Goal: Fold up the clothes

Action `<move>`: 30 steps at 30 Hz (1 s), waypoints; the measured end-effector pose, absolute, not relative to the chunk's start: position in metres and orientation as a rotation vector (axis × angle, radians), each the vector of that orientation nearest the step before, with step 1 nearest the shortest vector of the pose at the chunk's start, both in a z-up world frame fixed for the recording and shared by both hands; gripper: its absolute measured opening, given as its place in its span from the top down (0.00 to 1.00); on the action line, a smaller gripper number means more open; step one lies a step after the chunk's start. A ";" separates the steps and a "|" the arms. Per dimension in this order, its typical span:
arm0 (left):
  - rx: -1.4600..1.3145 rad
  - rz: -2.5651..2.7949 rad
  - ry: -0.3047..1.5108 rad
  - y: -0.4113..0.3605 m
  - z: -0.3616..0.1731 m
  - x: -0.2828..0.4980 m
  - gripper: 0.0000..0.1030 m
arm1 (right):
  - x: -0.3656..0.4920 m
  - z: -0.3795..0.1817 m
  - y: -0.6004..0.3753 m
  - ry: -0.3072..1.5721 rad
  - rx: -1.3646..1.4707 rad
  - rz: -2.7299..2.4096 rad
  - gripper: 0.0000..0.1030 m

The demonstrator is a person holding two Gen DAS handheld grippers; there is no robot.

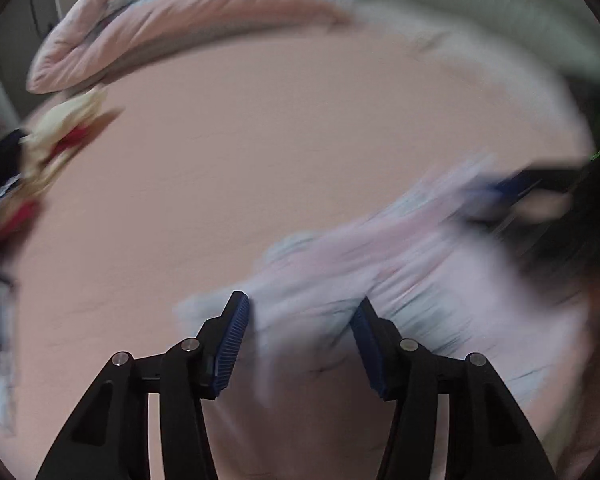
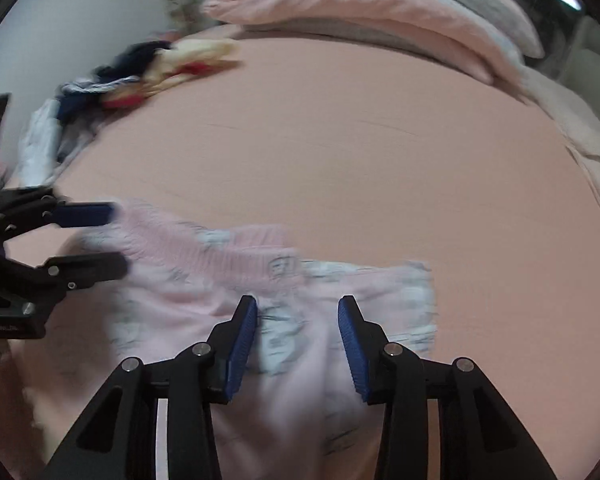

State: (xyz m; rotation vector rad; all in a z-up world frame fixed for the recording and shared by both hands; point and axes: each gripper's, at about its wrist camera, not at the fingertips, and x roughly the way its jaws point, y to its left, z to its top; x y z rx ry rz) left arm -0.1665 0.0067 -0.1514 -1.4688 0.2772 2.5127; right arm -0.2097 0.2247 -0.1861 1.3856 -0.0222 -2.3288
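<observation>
Hovering over pink garment (image 2: 204, 280) on bed (image 2: 360, 152), left gripper (image 1: 300, 320) and right gripper (image 2: 298, 322), jaws spread, empty.

A bed (image 2: 340, 152) spread with a smooth salmon-pink sheet fills both views under soft, dim indoor light. A rolled pale pink quilt (image 2: 380, 12) lies along the bed's far edge, well ahead of each hand-held gripper. A plain pale wall (image 2: 80, 20) stands far left in the right wrist view. Motion blur smears the left wrist view.
</observation>
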 end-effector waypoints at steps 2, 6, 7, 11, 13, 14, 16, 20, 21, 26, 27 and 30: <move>-1.403 2.555 0.246 -0.012 -0.126 -0.150 0.51 | -0.217 -0.174 0.250 -0.239 1.410 -2.348 0.60; -1.333 2.582 0.262 -0.026 -0.104 -0.123 0.51 | -0.181 -0.130 0.242 -0.090 1.288 -2.433 0.55; -1.358 2.582 0.259 -0.027 -0.114 -0.116 0.51 | -0.168 -0.129 0.234 -0.065 1.293 -2.420 0.55; -1.481 2.580 0.175 -0.040 -0.147 -0.086 0.53 | -0.104 -0.136 0.227 -0.006 1.377 -2.386 0.55; -1.489 2.576 0.153 -0.048 -0.153 -0.068 0.54 | -0.076 -0.149 0.230 0.028 1.467 -2.376 0.55; -1.484 2.575 0.137 -0.051 -0.154 -0.059 0.54 | -0.067 -0.155 0.229 0.050 1.501 -2.372 0.55; -1.456 2.567 0.099 -0.056 -0.154 -0.043 0.54 | -0.055 -0.160 0.221 0.131 1.500 -2.382 0.55; -1.356 2.552 0.132 -0.046 -0.151 -0.028 0.54 | -0.051 -0.160 0.215 0.166 1.501 -2.419 0.55; -1.339 2.549 0.140 -0.043 -0.152 -0.027 0.54 | -0.050 -0.160 0.213 0.173 1.502 -2.429 0.55; -1.303 2.508 0.244 -0.027 -0.150 -0.037 0.55 | -0.047 -0.161 0.210 0.196 1.511 -2.478 0.55; -1.309 2.504 0.282 -0.022 -0.153 -0.035 0.57 | -0.047 -0.162 0.214 0.190 1.521 -2.488 0.55; -1.377 2.501 0.368 -0.009 -0.170 -0.042 0.83 | -0.051 -0.173 0.218 0.139 1.572 -2.459 0.55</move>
